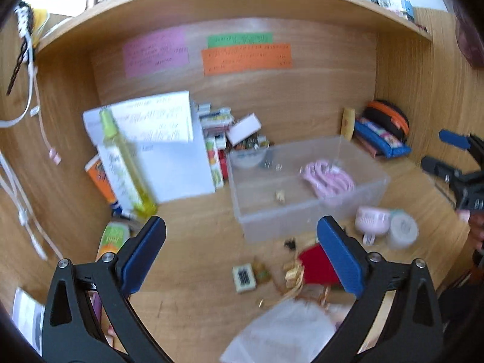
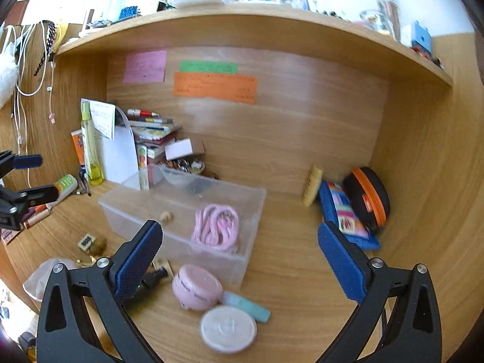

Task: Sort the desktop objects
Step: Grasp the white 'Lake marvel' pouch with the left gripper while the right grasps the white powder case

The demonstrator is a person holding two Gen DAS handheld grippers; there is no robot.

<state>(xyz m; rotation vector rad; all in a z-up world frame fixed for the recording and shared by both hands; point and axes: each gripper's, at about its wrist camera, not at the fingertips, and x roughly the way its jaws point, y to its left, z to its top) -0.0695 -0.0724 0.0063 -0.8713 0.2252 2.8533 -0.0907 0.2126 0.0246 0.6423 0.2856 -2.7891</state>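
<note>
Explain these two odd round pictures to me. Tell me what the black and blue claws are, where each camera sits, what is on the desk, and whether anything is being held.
The claws are hand-held tools, not a robot: a person holds one two-finger gripper in each hand. Each carries a wide-angle camera that looks forward along its fingers, which is why the pictures bulge.

One picture comes from the left gripper, the other from the right gripper. Both stand open and hold nothing.

On the wooden desk sits a clear plastic box with a coiled pink cord inside. In front of it lie a round pink case and a white round lid. At the back left are papers, stacked books and a yellow spray bottle; at the right, a colourful pouch and a black and orange case.
</note>
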